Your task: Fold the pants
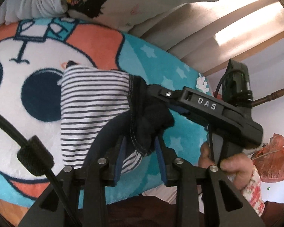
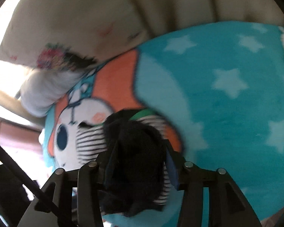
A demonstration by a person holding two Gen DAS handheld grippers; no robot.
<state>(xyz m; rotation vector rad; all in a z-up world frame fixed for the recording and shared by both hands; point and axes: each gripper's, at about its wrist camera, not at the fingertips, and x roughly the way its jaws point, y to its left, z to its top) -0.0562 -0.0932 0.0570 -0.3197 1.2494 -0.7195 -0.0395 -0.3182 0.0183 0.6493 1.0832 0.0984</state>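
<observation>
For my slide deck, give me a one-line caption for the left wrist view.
Both grippers, left and right, hold striped pants above a cartoon blanket.

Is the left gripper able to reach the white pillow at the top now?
Probably not yet: the left gripper is shut on the striped pants, and the white pillow lies far across the blanket.

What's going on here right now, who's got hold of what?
A person is working on a pair of striped pants with dark trim, above a blue star blanket. The left gripper is shut on the dark edge of the pants. The right gripper is clamped on a dark bunch of the same garment. The pants are lifted and bunched, not yet folded flat.
</observation>
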